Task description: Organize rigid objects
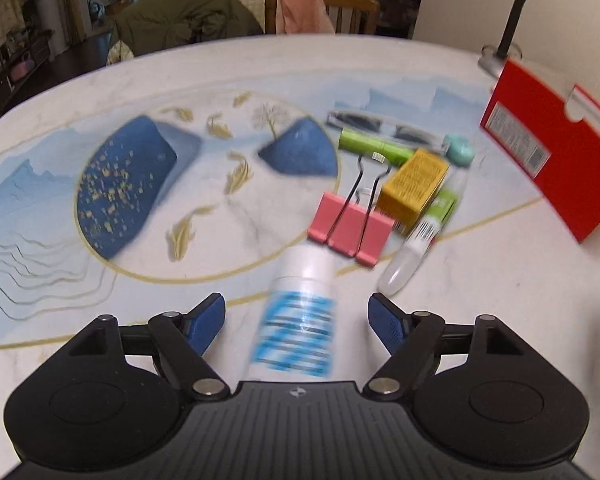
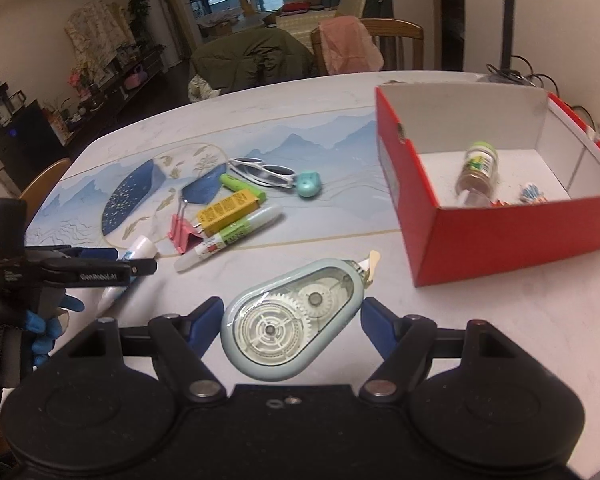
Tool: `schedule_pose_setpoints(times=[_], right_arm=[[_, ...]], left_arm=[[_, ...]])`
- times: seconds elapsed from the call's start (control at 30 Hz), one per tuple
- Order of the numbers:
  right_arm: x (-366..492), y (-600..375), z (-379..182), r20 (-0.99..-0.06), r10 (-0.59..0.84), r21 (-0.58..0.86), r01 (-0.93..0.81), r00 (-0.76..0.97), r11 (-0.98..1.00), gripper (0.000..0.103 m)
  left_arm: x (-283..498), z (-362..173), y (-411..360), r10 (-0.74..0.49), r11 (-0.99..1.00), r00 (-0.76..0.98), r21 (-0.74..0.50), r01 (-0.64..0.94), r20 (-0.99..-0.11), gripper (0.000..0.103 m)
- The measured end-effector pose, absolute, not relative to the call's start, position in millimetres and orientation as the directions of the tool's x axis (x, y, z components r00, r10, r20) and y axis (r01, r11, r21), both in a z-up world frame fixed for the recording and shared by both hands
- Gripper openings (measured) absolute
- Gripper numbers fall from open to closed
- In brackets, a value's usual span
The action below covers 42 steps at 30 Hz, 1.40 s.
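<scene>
Two grippers are at work over a patterned desk (image 2: pixel 320 92). Between the spread blue pads of the right gripper (image 2: pixel 292 322) sits a pale blue correction-tape dispenser (image 2: pixel 290 320), its clear face showing gears; whether the pads press on it cannot be told, as a sliver of gap shows on each side. The left gripper (image 1: pixel 296 322) stands open, with a white tube with blue print (image 1: pixel 298 320) lying blurred between its fingers, clear of both pads. In the right wrist view that gripper appears at the left edge, held by a hand in a blue glove (image 2: pixel 44 326), with the tube's white cap (image 2: pixel 142 248) poking out beyond it.

Just past the tube lies a cluster: a pink binder clip (image 1: pixel 350 230), a yellow carton (image 1: pixel 416 184), a white glue stick with a green label (image 1: pixel 424 232), a green marker (image 1: pixel 374 146), white-framed sunglasses (image 1: pixel 380 124) and a small teal object (image 1: pixel 460 150). The carton rests against the clip and the glue stick.

To the right stands an open red box (image 2: pixel 516 236) with a white interior, holding a spice jar with a green lid (image 2: pixel 478 178) lying on its side and some small items in the near corner. Behind the box a lamp stem (image 2: pixel 510 12) rises. Chairs stand beyond the desk.
</scene>
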State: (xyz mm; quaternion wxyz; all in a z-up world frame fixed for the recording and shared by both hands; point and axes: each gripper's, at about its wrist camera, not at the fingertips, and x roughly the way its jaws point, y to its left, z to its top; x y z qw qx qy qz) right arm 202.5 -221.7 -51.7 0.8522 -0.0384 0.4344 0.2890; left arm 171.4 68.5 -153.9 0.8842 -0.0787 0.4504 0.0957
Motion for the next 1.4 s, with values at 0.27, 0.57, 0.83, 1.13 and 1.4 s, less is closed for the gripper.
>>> schedule_pose_setpoints(times=[0.27, 0.57, 0.83, 1.13, 1.4], right_arm=[[201, -237, -52, -0.764, 0.439, 0.185, -0.491, 0.473, 0.851, 0.074], [199, -239, -51, -0.762, 0.441, 0.184, -0.493, 0.475, 0.850, 0.074], [203, -242, -41, -0.750, 0.447, 0.177, -0.503, 0.488, 0.846, 0.074], [221, -252, -23, -0.713, 0.485, 0.172, -0.544, 0.506, 0.821, 0.074], [253, -271, -11, -0.690, 0.495, 0.143, -0.571, 0.528, 0.808, 0.074]], left_arm=[[172, -158, 58, 0.119, 0.980, 0.587, -0.001, -0.200, -0.801, 0.058], [172, -156, 56, 0.113, 0.982, 0.595, -0.003, -0.190, -0.796, 0.036], [161, -134, 52, 0.090, 0.973, 0.632, -0.069, -0.222, -0.770, 0.036], [152, -106, 38, 0.069, 0.959, 0.667, -0.134, -0.248, -0.742, 0.036], [161, -71, 2, 0.047, 0.960, 0.716, -0.167, -0.226, -0.696, 0.036]])
